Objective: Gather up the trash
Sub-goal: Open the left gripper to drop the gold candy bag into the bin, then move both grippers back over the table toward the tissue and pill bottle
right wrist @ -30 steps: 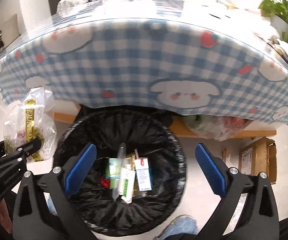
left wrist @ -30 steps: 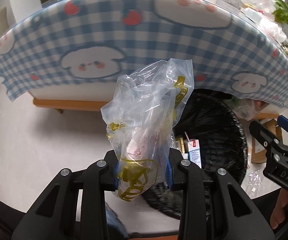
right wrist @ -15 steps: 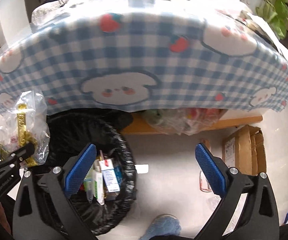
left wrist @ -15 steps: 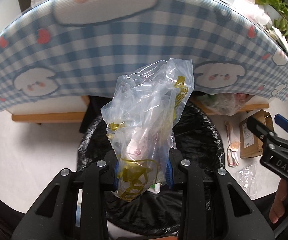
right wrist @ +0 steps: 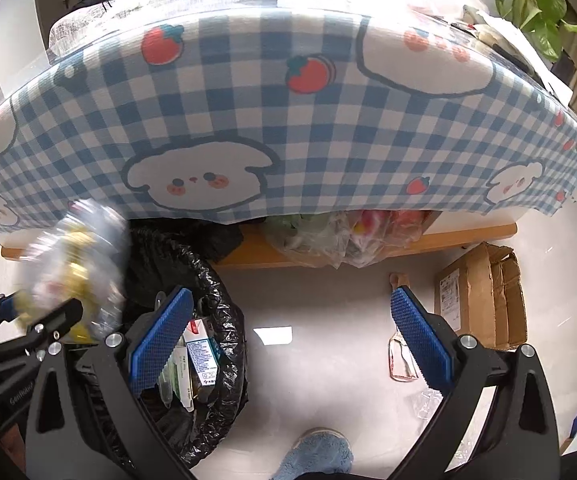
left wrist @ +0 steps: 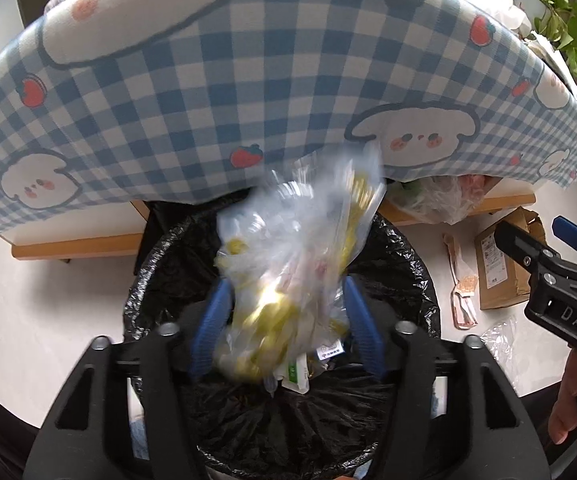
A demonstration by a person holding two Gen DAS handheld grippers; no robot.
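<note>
A clear plastic bag with yellow print (left wrist: 296, 272) is blurred with motion between the spread blue pads of my left gripper (left wrist: 286, 328), right over the black-lined trash bin (left wrist: 404, 264). The jaws stand apart and no longer pinch it. The bag also shows in the right wrist view (right wrist: 76, 276), beside the bin (right wrist: 212, 280). Cartons (right wrist: 202, 354) lie in the bin. My right gripper (right wrist: 288, 340) is open and empty above the floor right of the bin.
A table with a blue checked cloth (left wrist: 248, 80) overhangs the bin. A cardboard box (right wrist: 480, 296), wrappers (left wrist: 462, 276) and a clear plastic scrap (left wrist: 502, 340) lie on the floor at right. A bag of rubbish (right wrist: 336, 240) sits under the table. A blue slipper (right wrist: 316, 454) is near.
My left gripper has moved over the bin and opened; the plastic bag, held firmly before, is now loose and blurred between the pads. The right gripper has shifted right, staying open.
</note>
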